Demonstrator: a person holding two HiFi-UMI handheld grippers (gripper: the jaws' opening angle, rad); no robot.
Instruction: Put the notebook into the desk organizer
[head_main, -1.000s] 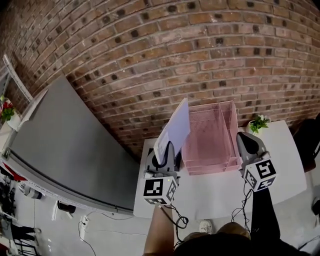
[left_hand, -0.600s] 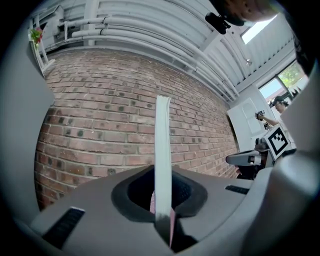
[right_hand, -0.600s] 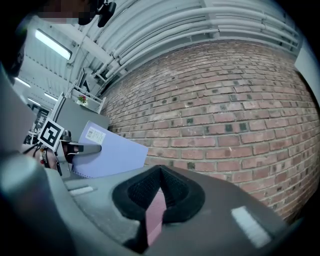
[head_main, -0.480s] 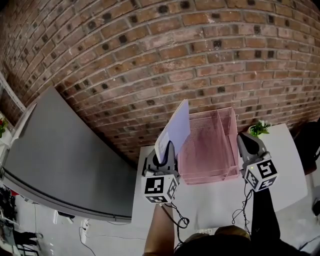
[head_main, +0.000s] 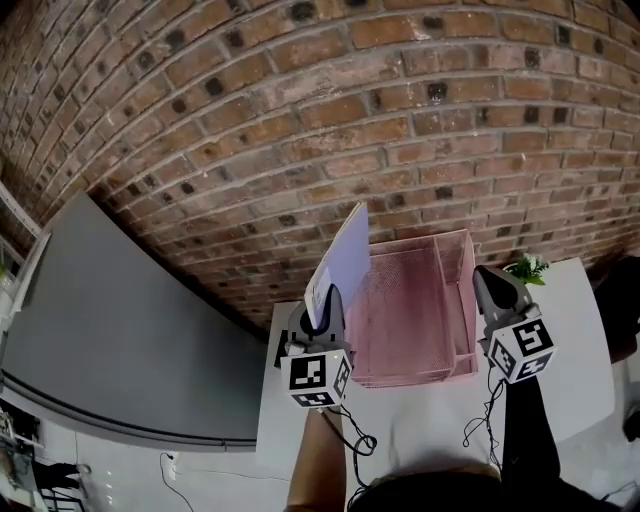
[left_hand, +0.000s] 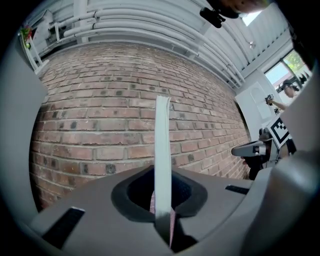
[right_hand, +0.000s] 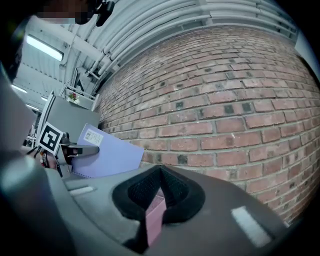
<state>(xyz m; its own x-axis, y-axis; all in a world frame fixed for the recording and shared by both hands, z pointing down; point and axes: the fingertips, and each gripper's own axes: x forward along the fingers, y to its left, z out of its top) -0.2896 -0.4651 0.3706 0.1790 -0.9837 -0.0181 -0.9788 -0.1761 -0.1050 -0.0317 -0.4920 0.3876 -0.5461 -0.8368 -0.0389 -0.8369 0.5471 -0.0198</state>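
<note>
Left fingers (left_hand: 100, 215) are clamped on the bottom edge of the thin lavender softcover notebook (left_hand: 162, 150). It stands upright out of them, and I see it edge-on dead centre in the left gripper view. The cover faces toward my right side, with a white barcode sticker near its top corner.

Right fingers (right_hand: 225, 210) are closed on a pink mesh side wall of the pink wire-mesh desk organizer (head_main: 410, 310); the pink strip sits pinched right between them. From the head view that is the organizer's right wall.

The organizer sits on the white tabletop (head_main: 420, 425), between my two sets of fingers, with its back toward the red brick wall (head_main: 300, 120). The notebook is not in the organizer: it is up in the air at the organizer's left edge, just ahead of the left fingers. I can't tell whether it touches the mesh.

A small green potted plant (head_main: 527, 268) is just outboard of the right fingers. A grey flat panel (head_main: 120, 340) is well off to the left of the left fingers.
</note>
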